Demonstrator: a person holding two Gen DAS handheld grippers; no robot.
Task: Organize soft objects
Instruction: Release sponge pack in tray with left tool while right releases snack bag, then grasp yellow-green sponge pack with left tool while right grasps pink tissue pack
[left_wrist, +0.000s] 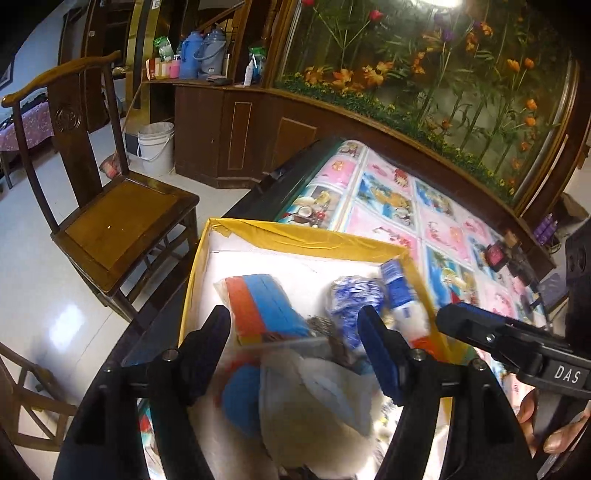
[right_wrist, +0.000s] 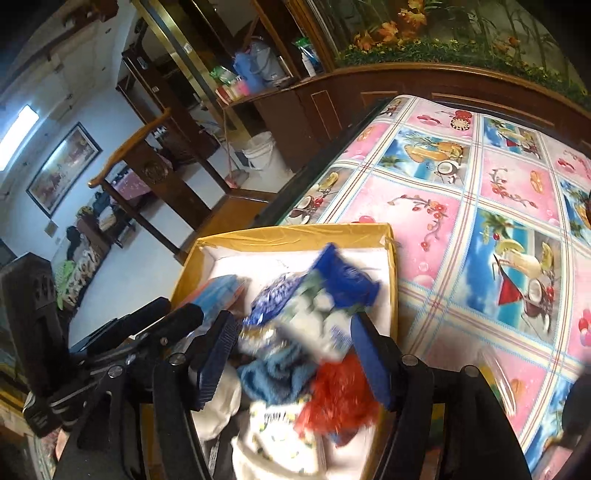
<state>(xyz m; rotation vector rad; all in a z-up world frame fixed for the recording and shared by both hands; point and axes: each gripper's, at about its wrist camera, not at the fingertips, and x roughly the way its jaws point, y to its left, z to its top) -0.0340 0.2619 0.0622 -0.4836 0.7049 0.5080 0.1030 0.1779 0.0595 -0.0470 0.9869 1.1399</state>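
Nearest the lens, the left tool (left_wrist: 295, 332) was held w/ jaws spread, nothing pinched, above a pale cloth-filled bag (left_wrist: 314, 391) at the near end of the yellow box (left_wrist: 295, 236). The right tool (right_wrist: 291, 350) was likewise spread and empty, poised over a blue fuzzy cloth (right_wrist: 277, 373) and a red fluffy item (right_wrist: 340, 395) (blurred, so exact type could not be told). Both tools were kept low over the box, prob. so the soft objects could be sorted w/o lifting them far. Further in, a blue-white patterned bundle (left_wrist: 351, 299) and an orange-blue packet (left_wrist: 258, 302) were seen lying on the box's white lining. The box was set at the near corner of the surface (right_wrist: 480, 221), within reach of both hands. Beyond, a wooden chair (left_wrist: 122, 214) was left unused.
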